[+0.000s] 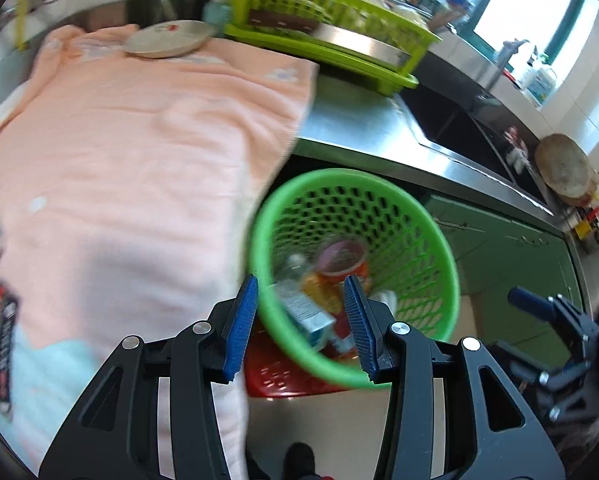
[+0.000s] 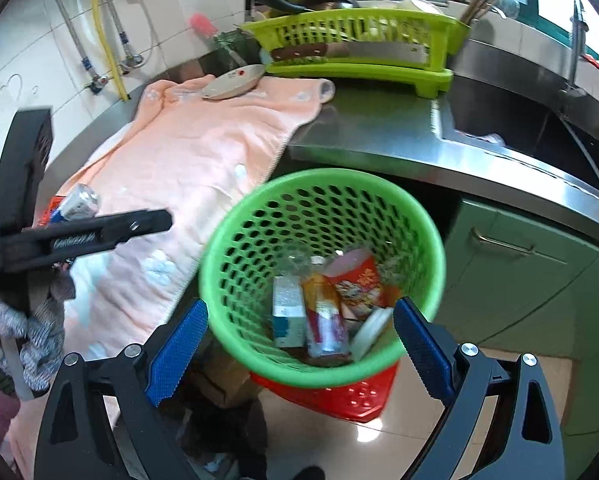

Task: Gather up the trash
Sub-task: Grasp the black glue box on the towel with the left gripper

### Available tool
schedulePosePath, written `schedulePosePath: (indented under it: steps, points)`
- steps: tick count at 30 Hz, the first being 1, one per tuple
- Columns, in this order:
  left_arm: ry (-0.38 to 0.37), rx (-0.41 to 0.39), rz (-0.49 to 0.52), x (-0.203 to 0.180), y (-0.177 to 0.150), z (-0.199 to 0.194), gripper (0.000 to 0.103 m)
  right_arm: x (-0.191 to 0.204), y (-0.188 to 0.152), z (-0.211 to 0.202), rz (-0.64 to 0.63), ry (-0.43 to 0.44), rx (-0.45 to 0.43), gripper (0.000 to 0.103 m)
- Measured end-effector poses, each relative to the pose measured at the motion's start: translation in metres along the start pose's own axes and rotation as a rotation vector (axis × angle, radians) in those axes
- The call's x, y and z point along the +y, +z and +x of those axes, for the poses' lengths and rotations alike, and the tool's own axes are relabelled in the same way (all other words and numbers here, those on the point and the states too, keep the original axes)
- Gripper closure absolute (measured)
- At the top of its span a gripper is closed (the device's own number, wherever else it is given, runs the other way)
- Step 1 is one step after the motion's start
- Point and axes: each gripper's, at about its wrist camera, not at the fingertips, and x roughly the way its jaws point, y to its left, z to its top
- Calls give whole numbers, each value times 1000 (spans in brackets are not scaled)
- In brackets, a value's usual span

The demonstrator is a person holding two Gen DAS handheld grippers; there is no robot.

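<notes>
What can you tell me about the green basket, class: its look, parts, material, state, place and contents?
The green basket looks like plastic: round, with a smooth solid rim and walls pierced by rows of holes. It is open-topped and appears to tilt toward the cameras. It stands below the steel counter's edge, beside the hanging peach towel, on something red. Inside lie a small carton, a tube, a red cup and a white lid.

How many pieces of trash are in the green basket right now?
5 visible: a white-blue carton at left, an orange bottle beside it, a red cup at right, a white lid below, a clear bottle behind. More may be hidden underneath.
</notes>
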Motion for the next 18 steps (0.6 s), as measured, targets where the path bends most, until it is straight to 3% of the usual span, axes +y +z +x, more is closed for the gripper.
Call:
schedulePosePath:
  steps: [11,18]
  points:
    - [231,-89,-67,106,-32,-78,58,80,12,20,-110,105,16,12]
    - [326,-64,-116,174,-41,-91,58,124,19,27,-174,146,16,12]
